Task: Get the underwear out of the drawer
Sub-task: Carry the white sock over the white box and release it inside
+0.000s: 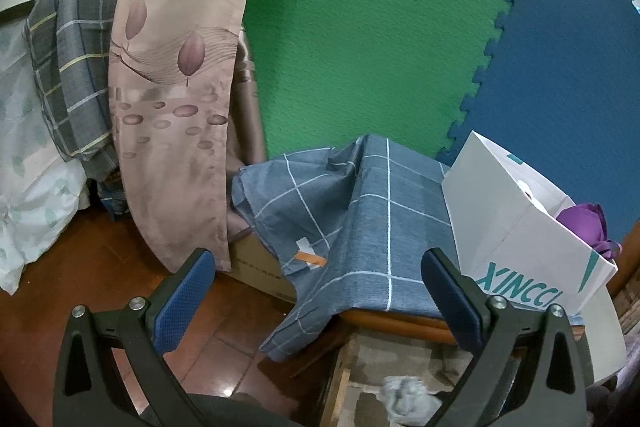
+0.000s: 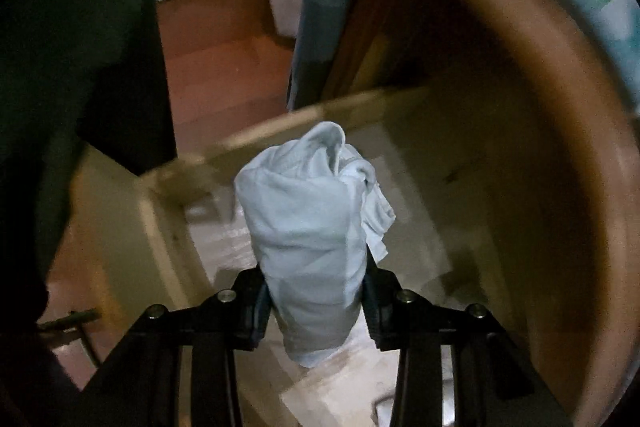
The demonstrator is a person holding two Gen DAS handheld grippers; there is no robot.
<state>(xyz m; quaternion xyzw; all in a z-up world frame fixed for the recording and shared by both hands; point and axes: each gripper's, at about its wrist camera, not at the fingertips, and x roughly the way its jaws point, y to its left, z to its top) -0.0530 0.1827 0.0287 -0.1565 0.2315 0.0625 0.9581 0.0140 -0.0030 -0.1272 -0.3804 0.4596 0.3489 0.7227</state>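
In the right wrist view my right gripper (image 2: 314,303) is shut on a bunched pale blue-white underwear (image 2: 308,223), held over the inside of the open wooden drawer (image 2: 440,211). The cloth sticks out forward between the fingers and hides their tips. In the left wrist view my left gripper (image 1: 316,275) is open and empty, above the front of the cabinet. Below it the open drawer (image 1: 340,383) shows, with the same pale underwear (image 1: 404,397) at the bottom edge of the frame.
A grey-blue checked cloth (image 1: 360,211) covers the cabinet top, with a white XINCO box (image 1: 520,239) holding a purple item (image 1: 588,223) at the right. A beige leaf-print curtain (image 1: 176,87) and plaid bedding (image 1: 76,59) hang left. Red-brown floor (image 1: 100,259) lies below. A dark chair (image 2: 80,47) stands left of the drawer.
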